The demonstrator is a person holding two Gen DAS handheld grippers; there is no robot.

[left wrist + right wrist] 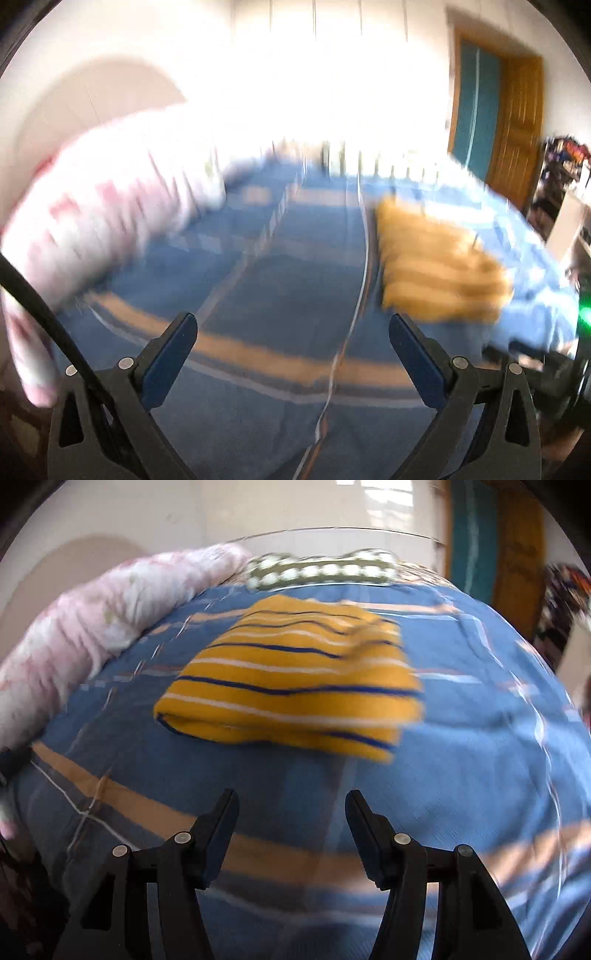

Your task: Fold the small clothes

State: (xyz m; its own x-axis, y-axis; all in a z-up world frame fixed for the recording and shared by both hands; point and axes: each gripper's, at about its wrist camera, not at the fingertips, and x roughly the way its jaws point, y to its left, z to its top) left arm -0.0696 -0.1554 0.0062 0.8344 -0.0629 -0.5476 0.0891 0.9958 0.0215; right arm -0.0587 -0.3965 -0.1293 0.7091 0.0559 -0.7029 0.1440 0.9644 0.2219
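Note:
A small yellow garment with blue and white stripes (291,679) lies folded in a flat bundle on the blue bedspread (461,775). It also shows blurred in the left wrist view (436,262), ahead and to the right of my left gripper. My left gripper (293,334) is open and empty above the bedspread (280,295). My right gripper (291,812) is open and empty, a little short of the garment's near edge. Both views are motion-blurred.
A pink and white floral quilt (92,627) lies rolled along the bed's left side, also in the left wrist view (103,218). A green and white checked cloth (317,570) lies at the far end. A wooden door (517,133) stands at right.

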